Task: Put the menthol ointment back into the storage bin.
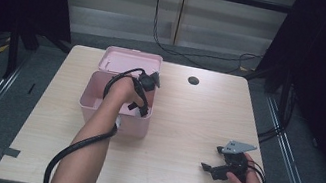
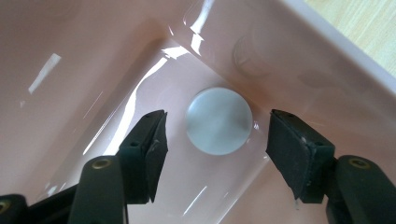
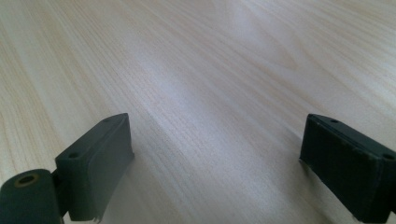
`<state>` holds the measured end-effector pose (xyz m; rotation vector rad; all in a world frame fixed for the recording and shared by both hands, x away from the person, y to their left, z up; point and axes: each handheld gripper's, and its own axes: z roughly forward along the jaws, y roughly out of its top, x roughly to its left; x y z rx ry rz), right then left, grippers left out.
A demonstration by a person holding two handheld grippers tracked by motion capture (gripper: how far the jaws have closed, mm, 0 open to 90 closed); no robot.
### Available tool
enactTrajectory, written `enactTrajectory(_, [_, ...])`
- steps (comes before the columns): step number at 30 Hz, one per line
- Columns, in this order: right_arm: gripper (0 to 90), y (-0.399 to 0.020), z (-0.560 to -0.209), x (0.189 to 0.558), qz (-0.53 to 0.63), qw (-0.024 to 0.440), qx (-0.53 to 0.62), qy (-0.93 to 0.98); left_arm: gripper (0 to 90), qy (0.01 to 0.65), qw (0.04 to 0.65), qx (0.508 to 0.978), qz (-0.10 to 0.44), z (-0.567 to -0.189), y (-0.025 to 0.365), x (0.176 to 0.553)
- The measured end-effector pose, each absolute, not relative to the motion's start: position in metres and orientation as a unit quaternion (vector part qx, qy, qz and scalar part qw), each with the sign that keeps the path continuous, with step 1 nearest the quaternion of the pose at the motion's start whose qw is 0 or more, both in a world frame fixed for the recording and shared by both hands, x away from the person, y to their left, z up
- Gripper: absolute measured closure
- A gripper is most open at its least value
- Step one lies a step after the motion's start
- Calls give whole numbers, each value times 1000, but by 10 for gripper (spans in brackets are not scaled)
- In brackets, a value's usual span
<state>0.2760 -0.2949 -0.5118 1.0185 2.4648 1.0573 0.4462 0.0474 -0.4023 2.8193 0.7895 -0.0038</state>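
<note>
A pink plastic box (image 1: pixel 93 103) stands on the wooden table, its lid (image 1: pixel 131 61) lying just behind it. My left gripper (image 1: pixel 140 107) reaches down into the box at its right side. In the left gripper view its jaws stand open above the pink box floor (image 2: pixel 93 70), with a pale grey round disc (image 2: pixel 219 121) lying between and beyond them near the box corner, untouched. My right gripper (image 1: pixel 210 170) rests low over the bare table at the front right, held by a hand. Its fingers (image 3: pixel 98 163) are spread wide with nothing between them.
The table top (image 1: pixel 185 126) is light wood with a dark round hole (image 1: pixel 193 80) near the back. Black cables trail on the floor behind the table. Metal rails run along both sides.
</note>
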Motion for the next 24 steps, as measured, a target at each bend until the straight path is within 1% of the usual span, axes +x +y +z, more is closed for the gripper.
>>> enactTrajectory(12, [85, -295, -512, 276, 365, 136, 352, 851, 333, 293, 111, 950, -4, -389, 61, 442])
enactTrajectory(16, [85, -295, -512, 276, 365, 136, 352, 851, 296, 314, 115, 942, -3, -384, 66, 441])
enactTrajectory(24, [85, -295, -512, 276, 365, 136, 352, 851, 262, 330, 122, 936, -4, -372, 76, 438])
